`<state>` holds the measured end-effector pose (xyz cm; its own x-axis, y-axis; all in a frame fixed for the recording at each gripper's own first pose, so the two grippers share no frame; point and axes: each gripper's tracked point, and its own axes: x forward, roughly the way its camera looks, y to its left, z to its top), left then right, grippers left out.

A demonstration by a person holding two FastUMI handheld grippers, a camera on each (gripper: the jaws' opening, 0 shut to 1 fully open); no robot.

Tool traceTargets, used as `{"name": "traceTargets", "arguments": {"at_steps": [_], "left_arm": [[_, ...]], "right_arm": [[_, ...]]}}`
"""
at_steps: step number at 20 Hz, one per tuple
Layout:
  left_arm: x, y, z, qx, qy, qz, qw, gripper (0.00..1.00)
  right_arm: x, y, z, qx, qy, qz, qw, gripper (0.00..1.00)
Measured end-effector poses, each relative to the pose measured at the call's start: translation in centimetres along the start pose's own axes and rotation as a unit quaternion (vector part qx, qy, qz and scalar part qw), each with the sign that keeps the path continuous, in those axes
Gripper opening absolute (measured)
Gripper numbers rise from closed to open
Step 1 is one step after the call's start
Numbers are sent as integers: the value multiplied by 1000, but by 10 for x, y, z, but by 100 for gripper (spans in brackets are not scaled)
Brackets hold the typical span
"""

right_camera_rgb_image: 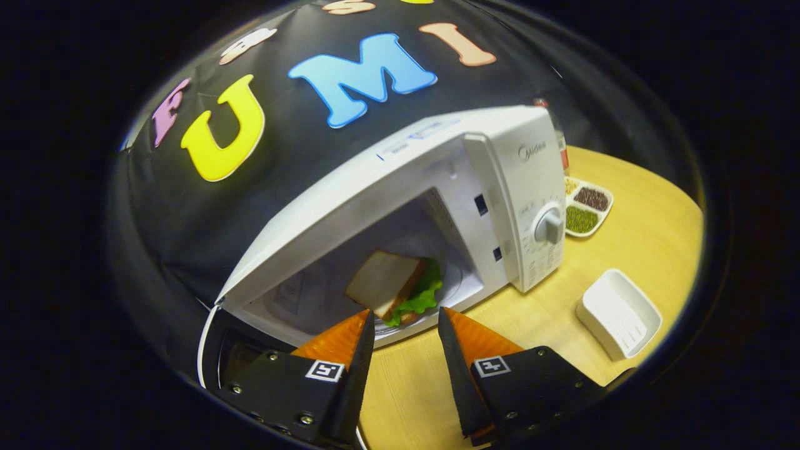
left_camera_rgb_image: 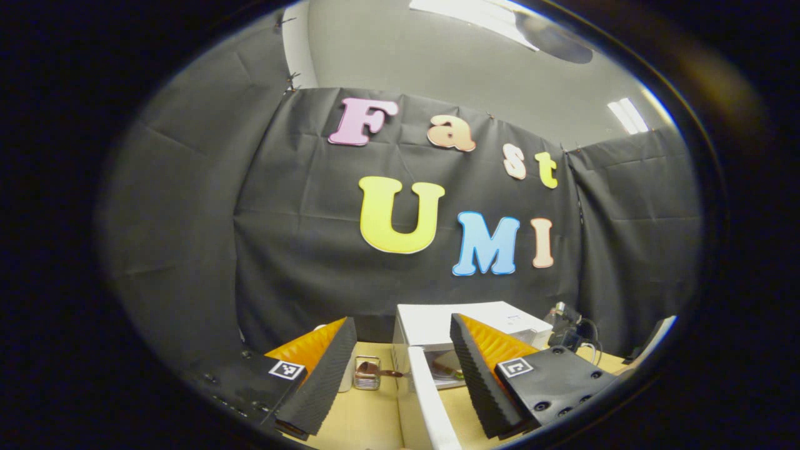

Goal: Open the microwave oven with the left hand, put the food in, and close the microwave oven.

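The microwave oven (right_camera_rgb_image: 400, 206) sits on the tabletop (right_camera_rgb_image: 625, 250) just ahead of my right hand-held gripper (right_camera_rgb_image: 405, 322). Its door (right_camera_rgb_image: 215, 350) is swung wide open, off to the left of that gripper. In the left gripper view I see the same door (left_camera_rgb_image: 431, 400) edge-on, poking out toward me between the fingers of my left hand-held gripper (left_camera_rgb_image: 403, 356). I think opening is done and putting the food in is done too. Only closing the door is left.

The sandwich (right_camera_rgb_image: 394, 287) is inside the oven, on the plate (right_camera_rgb_image: 450, 281) there, right past my right fingertips. It leans a bit, with its flat bread face up and to the left. Its long side seems to run from near the door opening back into the oven. Green lettuce sticks out on the right.

Both of my hand-held grippers are spread open and hold nothing. The left one has the door edge in its gap, but I cannot tell if it touches.
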<state>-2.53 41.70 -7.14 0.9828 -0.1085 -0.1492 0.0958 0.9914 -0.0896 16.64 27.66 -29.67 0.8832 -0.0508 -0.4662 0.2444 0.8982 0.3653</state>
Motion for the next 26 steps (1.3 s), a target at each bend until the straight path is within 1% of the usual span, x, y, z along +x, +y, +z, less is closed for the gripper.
{"name": "traceTargets", "arguments": {"at_steps": [3, 5, 8, 10, 11, 12, 13, 14, 15, 17, 20, 22, 24, 26], "left_arm": [[2, -24, -3, 3, 1, -16, 1000, 97], [4, -41, -4, 3, 2, -28, 1000, 96], [8, -64, -5, 4, 3, -43, 999, 96], [8, -77, -2, 7, 1, -49, 999, 96], [7, -81, -2, 11, 0, -50, 999, 95], [5, -85, -4, 14, 1, -51, 999, 97], [5, -90, -4, 14, 1, -52, 999, 97], [5, -95, -5, 12, 1, -54, 998, 97], [5, -100, -5, 8, 2, -59, 998, 96], [2, -104, -4, -11, 2, -64, 998, 96], [-5, -92, -6, -24, 8, -47, 999, 96], [-13, -83, -6, -24, 11, -37, 999, 97], [-19, -69, -15, -15, 27, -26, 999, 96], [-28, -57, -34, -15, 54, -19, 998, 89]], "right_arm": [[-48, 0, 39, -51, -55, 7, 997, 61], [-83, 1, 67, -93, -92, 10, 991, 60], [-133, 2, 106, -157, -145, 11, 977, 60], [-165, 3, 129, -187, -171, 12, 967, 61], [-181, 4, 137, -196, -181, 18, 963, 63], [-191, 2, 146, -202, -191, 20, 960, 65], [-199, -3, 154, -204, -198, 16, 958, 84], [-209, -5, 161, -205, -204, 15, 957, 80], [-220, -7, 167, -204, -208, 14, 957, 89], [-234, -10, 177, -197, -215, 13, 957, 89], [-244, -15, 183, -186, -226, 9, 956, 90], [-251, -16, 188, -188, -234, 7, 954, 90], [-255, -14, 189, -185, -234, 11, 954, 90], [-254, -13, 189, -170, -235, 15, 957, 91]]}}
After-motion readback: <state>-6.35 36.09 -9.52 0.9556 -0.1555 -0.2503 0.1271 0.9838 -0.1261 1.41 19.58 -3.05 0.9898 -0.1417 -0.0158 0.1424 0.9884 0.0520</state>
